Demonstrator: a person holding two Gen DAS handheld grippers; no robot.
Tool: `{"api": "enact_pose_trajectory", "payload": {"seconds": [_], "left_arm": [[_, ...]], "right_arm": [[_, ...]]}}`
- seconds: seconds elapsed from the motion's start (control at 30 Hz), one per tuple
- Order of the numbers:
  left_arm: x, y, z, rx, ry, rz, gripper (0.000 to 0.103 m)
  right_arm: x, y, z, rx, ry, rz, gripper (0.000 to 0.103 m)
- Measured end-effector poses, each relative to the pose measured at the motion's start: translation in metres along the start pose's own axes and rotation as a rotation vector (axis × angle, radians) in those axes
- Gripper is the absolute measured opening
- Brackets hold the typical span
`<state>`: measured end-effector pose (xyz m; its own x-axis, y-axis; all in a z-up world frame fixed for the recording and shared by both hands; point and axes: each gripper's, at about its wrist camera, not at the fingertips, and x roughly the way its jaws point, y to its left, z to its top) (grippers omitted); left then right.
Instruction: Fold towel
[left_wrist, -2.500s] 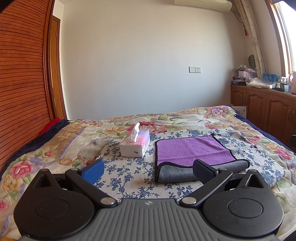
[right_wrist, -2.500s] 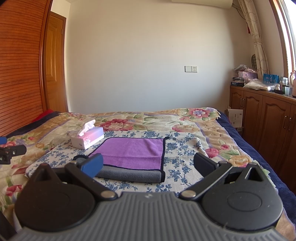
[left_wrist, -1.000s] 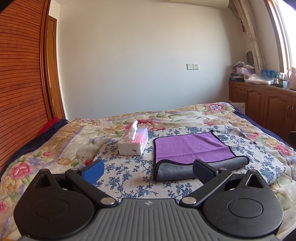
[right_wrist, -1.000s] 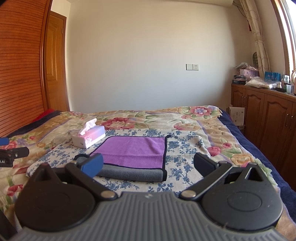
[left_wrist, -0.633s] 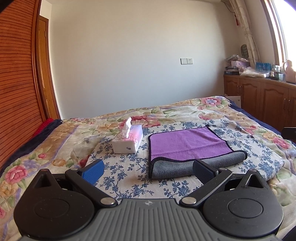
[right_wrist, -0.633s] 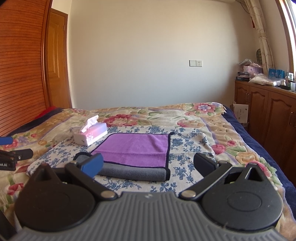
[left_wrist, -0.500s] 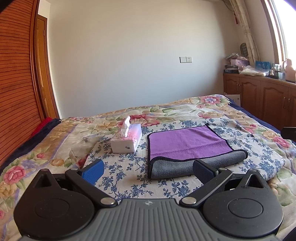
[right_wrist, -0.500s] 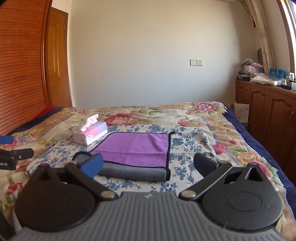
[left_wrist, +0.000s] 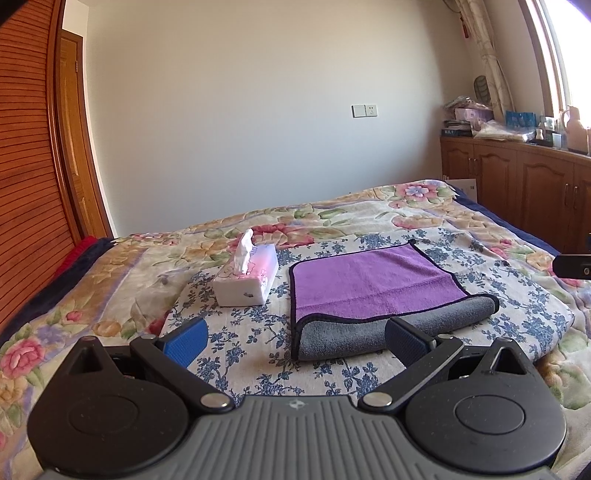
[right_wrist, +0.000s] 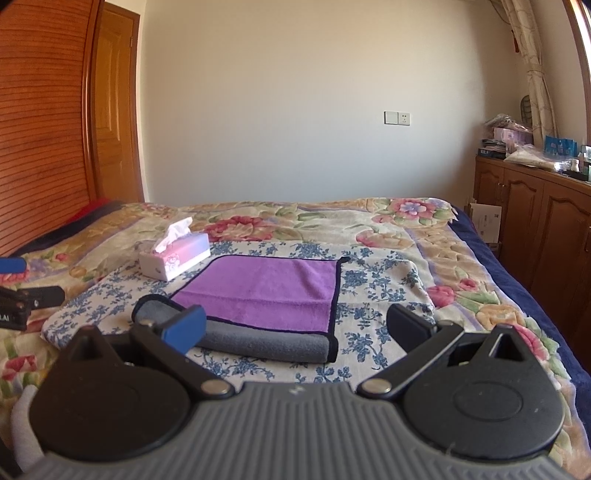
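Note:
A purple towel with a grey underside and dark edging (left_wrist: 369, 284) lies folded on a blue-flowered cloth on the bed; its grey fold faces me. It also shows in the right wrist view (right_wrist: 266, 291). My left gripper (left_wrist: 295, 339) is open and empty, held back from the towel's near edge. My right gripper (right_wrist: 295, 328) is open and empty, also short of the grey fold. The left gripper shows at the left edge of the right wrist view (right_wrist: 22, 299).
A white and pink tissue box (left_wrist: 247, 277) stands left of the towel. The floral bedspread (left_wrist: 424, 214) stretches behind. Wooden cabinets (left_wrist: 517, 184) with clutter line the right wall. A slatted wooden wardrobe (left_wrist: 26, 184) stands on the left.
Both grippers have shifted slightly, so the towel sits a little differently in each view. Both stay open and empty. The towel and tissue box have not moved.

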<state>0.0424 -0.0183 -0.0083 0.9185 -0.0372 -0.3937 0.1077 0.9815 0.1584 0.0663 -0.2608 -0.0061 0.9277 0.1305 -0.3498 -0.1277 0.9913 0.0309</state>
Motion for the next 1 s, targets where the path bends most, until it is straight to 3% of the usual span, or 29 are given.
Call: {"api": "enact_pose_trajectory", "payload": {"seconds": [1.0], "left_arm": [[0.063,0.002,0.011,0.023,0.072,-0.018,0.103]], "right_arm": [[0.047,-0.005,0.003,-0.051,0.089,0.070,0.103]]}}
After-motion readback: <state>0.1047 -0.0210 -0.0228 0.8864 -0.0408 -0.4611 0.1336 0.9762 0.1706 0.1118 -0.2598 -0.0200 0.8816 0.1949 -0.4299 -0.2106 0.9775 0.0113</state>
